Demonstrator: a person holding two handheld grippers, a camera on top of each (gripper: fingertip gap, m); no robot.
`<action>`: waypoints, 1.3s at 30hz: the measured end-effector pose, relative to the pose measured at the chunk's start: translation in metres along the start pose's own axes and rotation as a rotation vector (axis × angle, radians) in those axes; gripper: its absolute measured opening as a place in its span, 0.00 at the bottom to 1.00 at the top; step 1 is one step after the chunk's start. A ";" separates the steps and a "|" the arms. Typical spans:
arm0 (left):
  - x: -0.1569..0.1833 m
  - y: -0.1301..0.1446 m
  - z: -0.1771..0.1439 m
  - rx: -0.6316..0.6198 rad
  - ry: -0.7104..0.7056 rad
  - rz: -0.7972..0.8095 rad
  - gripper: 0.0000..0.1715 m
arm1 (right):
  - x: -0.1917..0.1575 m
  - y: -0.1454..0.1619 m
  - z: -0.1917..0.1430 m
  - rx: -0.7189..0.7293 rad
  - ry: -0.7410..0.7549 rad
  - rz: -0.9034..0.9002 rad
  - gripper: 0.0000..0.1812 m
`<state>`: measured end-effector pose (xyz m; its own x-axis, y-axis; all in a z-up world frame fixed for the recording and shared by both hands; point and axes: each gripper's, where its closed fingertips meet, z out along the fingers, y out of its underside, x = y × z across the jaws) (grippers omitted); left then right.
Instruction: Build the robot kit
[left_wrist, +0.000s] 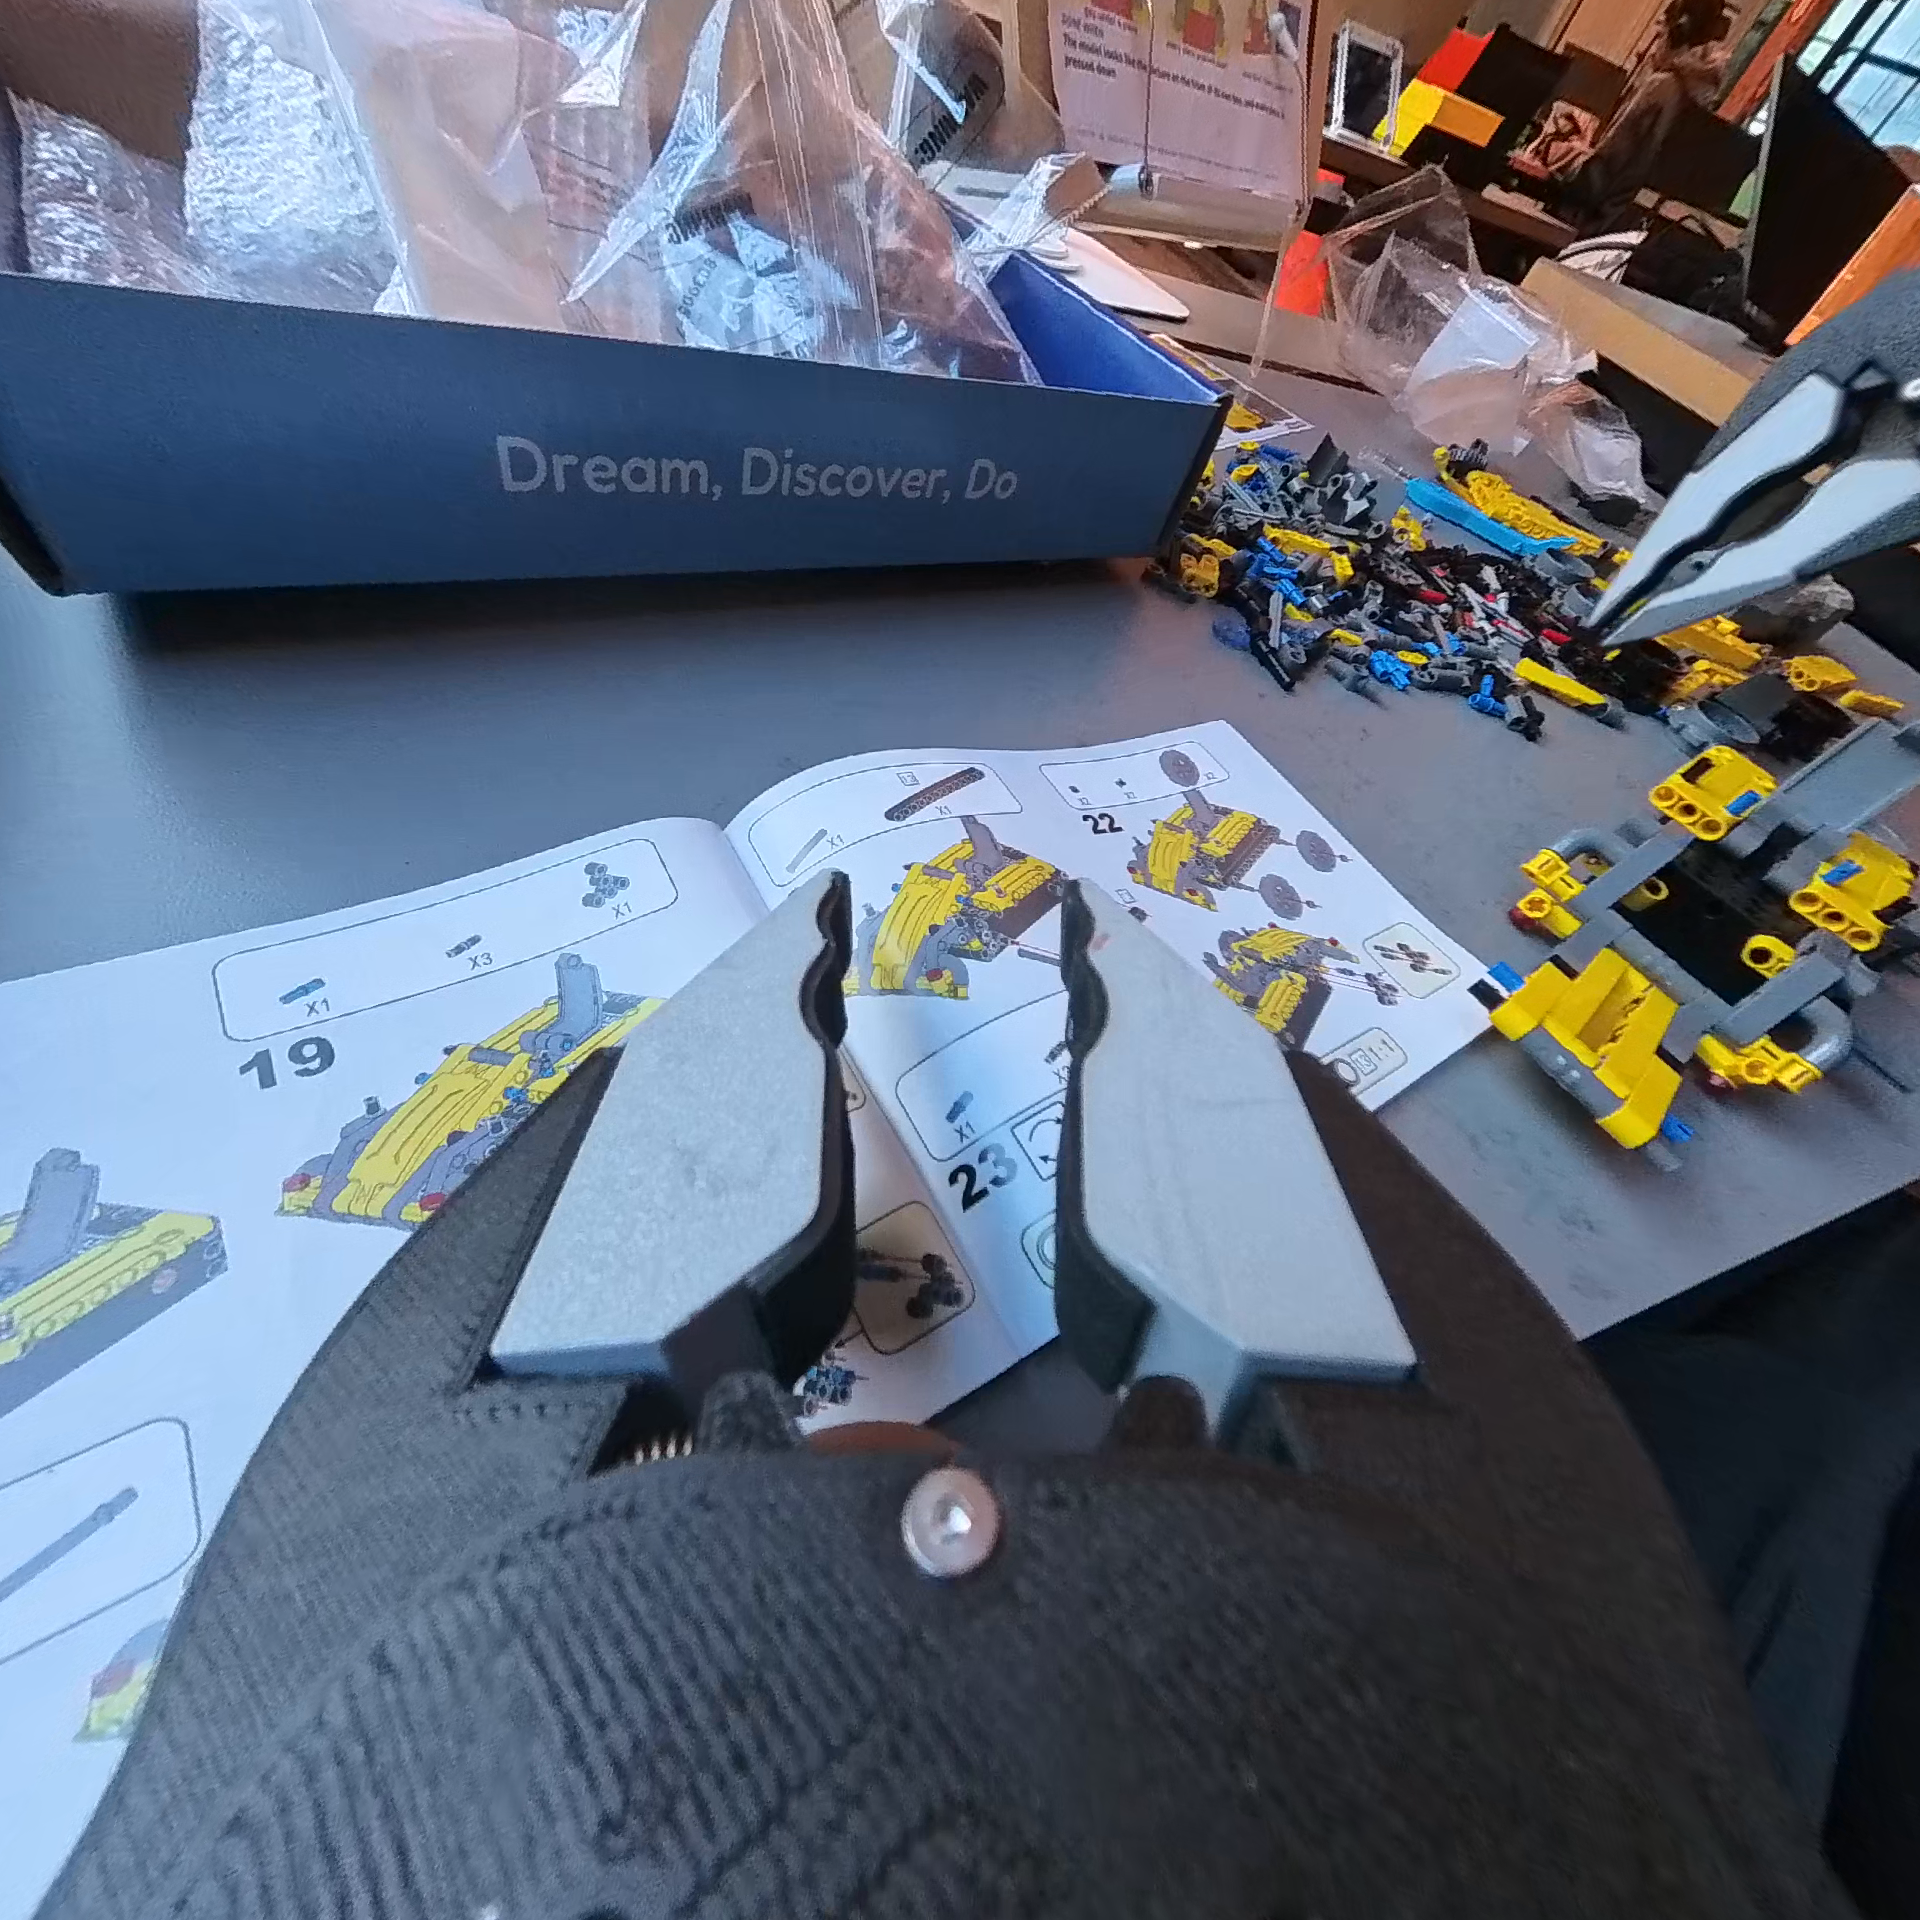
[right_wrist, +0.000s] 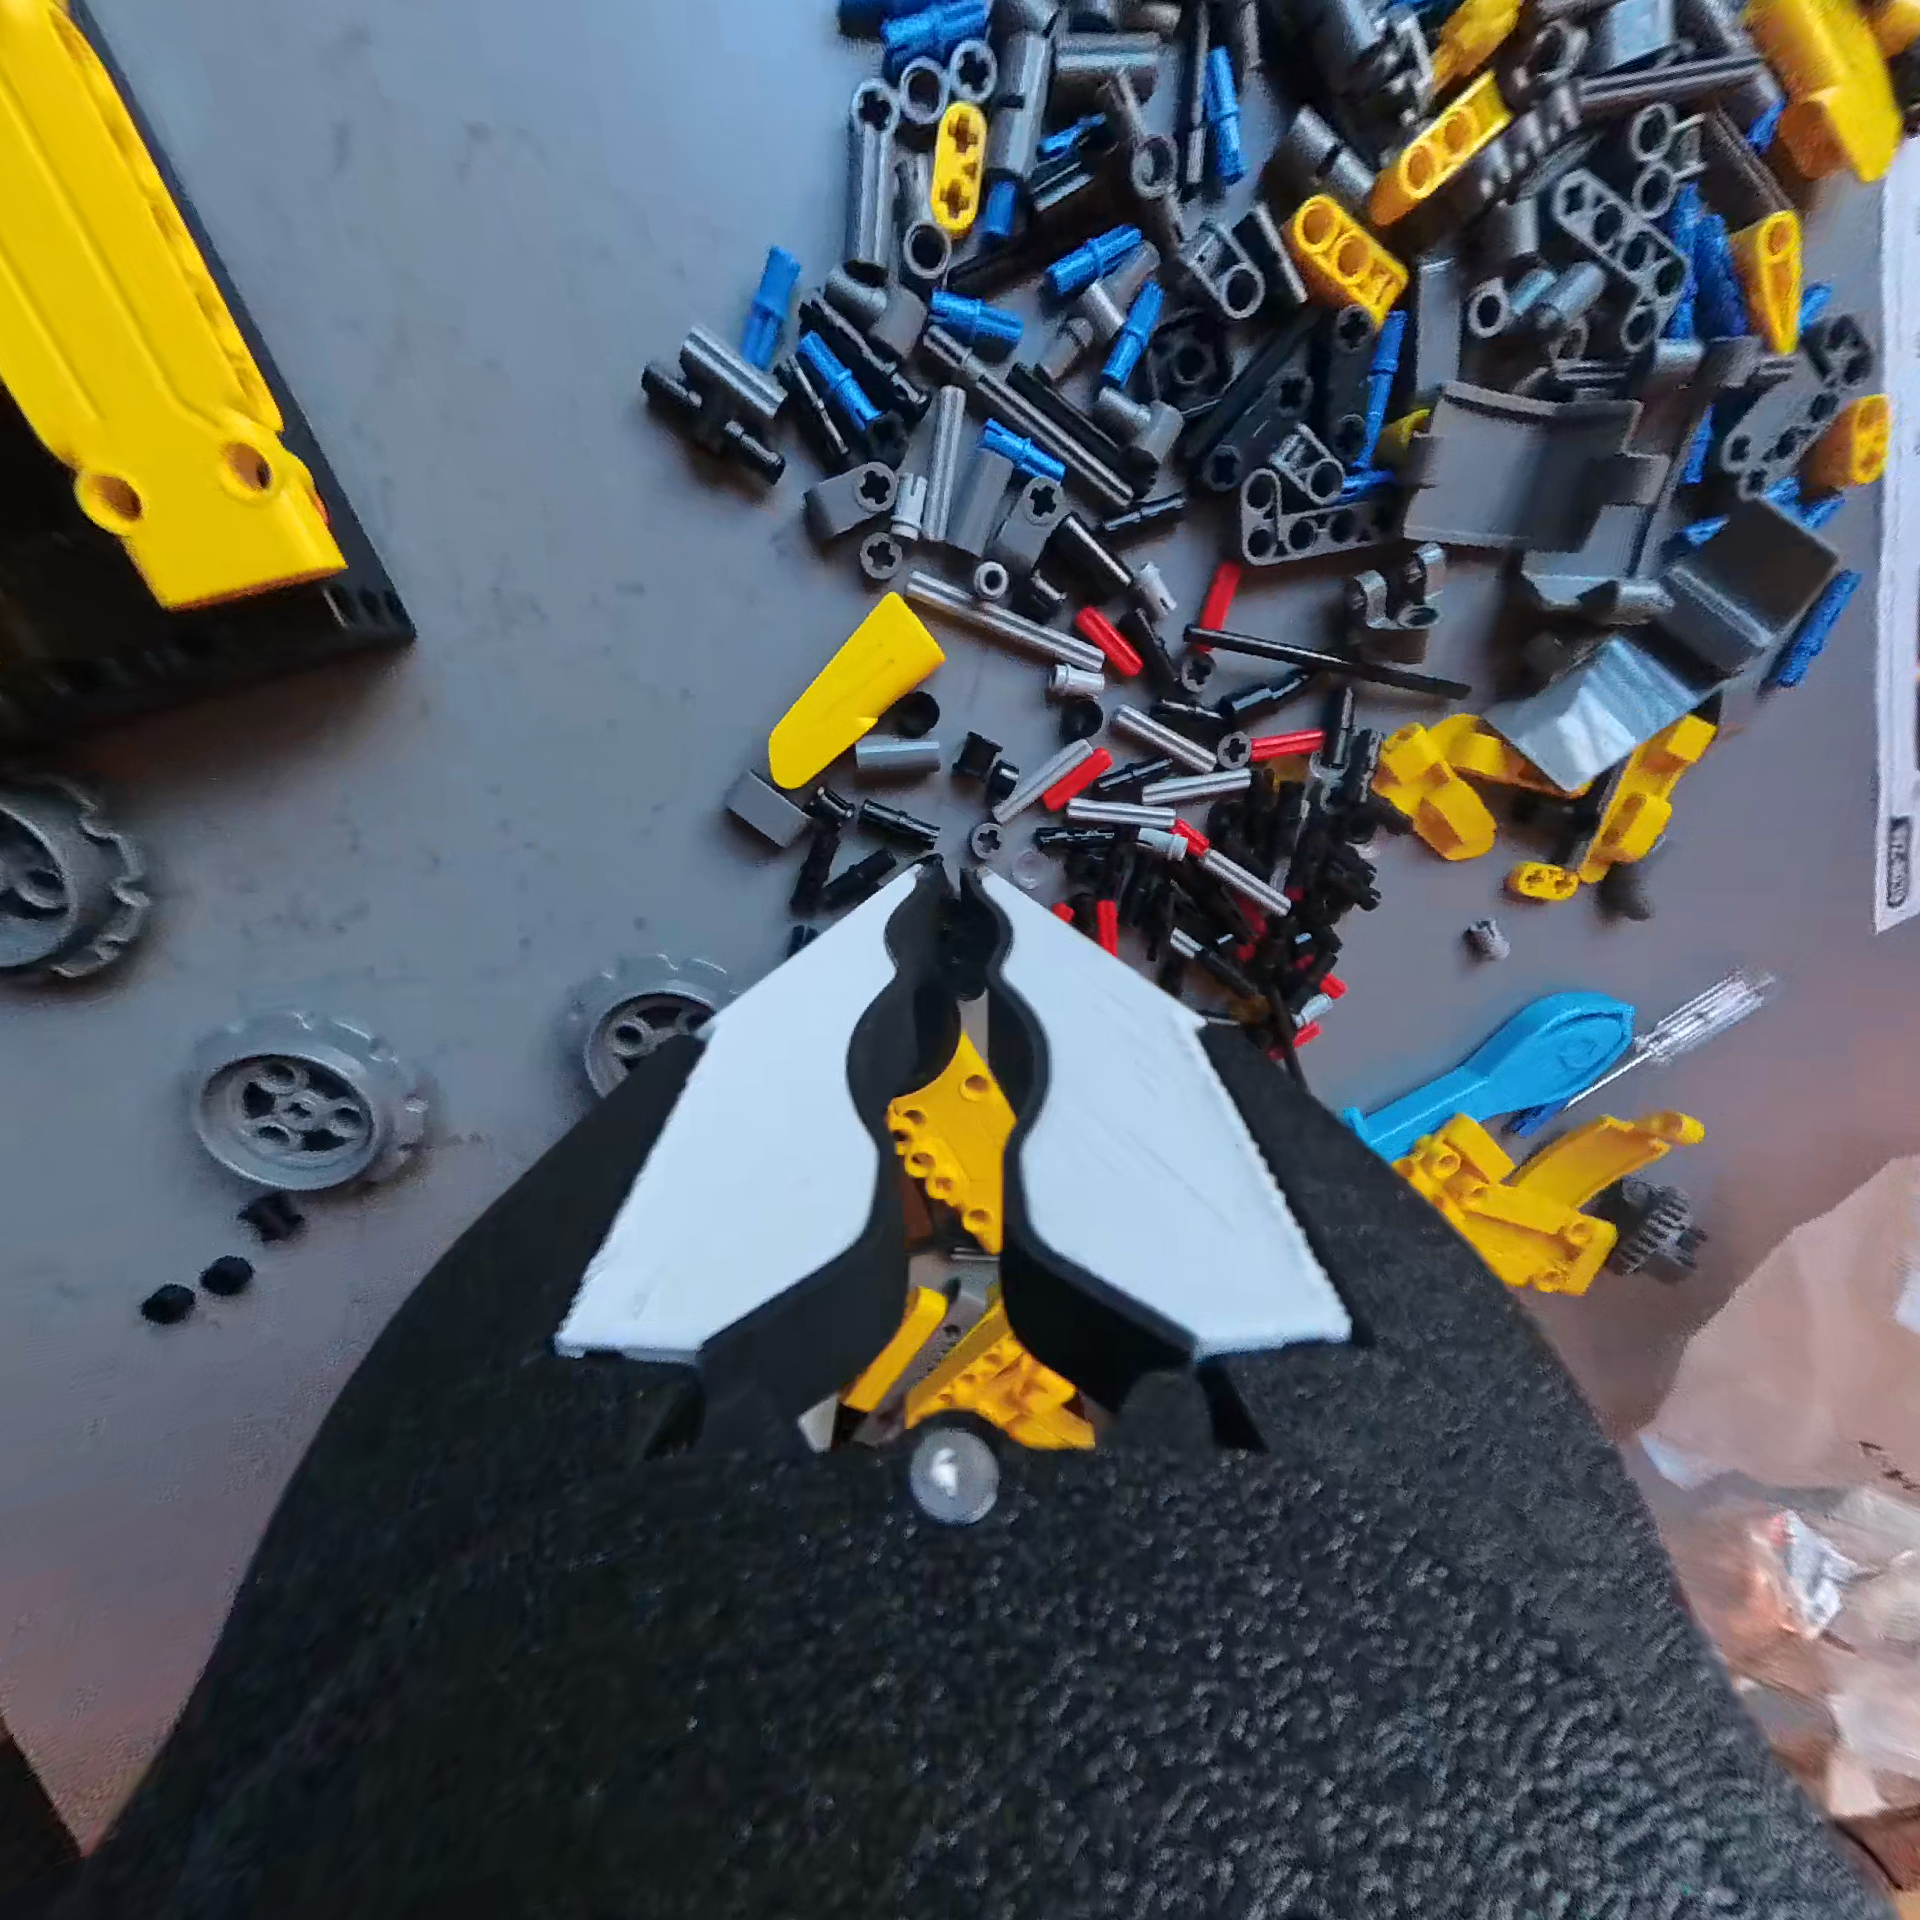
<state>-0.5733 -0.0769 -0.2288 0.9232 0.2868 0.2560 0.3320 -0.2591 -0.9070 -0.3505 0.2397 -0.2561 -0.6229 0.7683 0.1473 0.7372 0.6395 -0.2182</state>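
Note:
My left gripper (left_wrist: 951, 914) is open and empty, hovering over an open instruction booklet (left_wrist: 416, 1039) on the grey table. My right gripper (right_wrist: 954, 883) is at the near edge of a pile of small loose building parts (right_wrist: 1247, 416). Its jaws are closed on a small black pin (right_wrist: 951, 935) at the tips. The right gripper also shows in the left wrist view (left_wrist: 1605, 629), pointing down into the same pile (left_wrist: 1382, 613). Yellow parts lie on the table beneath its fingers.
A partly built yellow and grey model (left_wrist: 1683, 956) lies right of the booklet. A blue box (left_wrist: 623, 457) holding plastic bags stands behind. Grey wheels (right_wrist: 291, 1112), a yellow panel on a black frame (right_wrist: 135, 343), a light blue tool (right_wrist: 1496, 1081) and a brown paper bag (right_wrist: 1808, 1351) surround the pile. One gripper's finger ends stand about 40 cm off the other's.

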 end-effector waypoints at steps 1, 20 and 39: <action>0.000 0.000 0.000 0.000 0.001 -0.001 0.22 | 0.000 0.001 0.002 -0.018 0.002 -0.014 0.02; 0.000 -0.001 0.000 0.004 0.011 -0.012 0.22 | -0.017 0.003 -0.034 0.034 0.042 -0.007 0.03; 0.000 0.000 0.001 0.000 -0.011 0.003 0.21 | -0.136 0.076 -0.036 0.292 -0.009 0.353 0.04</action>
<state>-0.5738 -0.0764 -0.2290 0.9220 0.2959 0.2496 0.3292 -0.2602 -0.9077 -0.2006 0.1845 -0.2579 -0.3501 0.9367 0.0065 0.8007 0.3028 -0.5168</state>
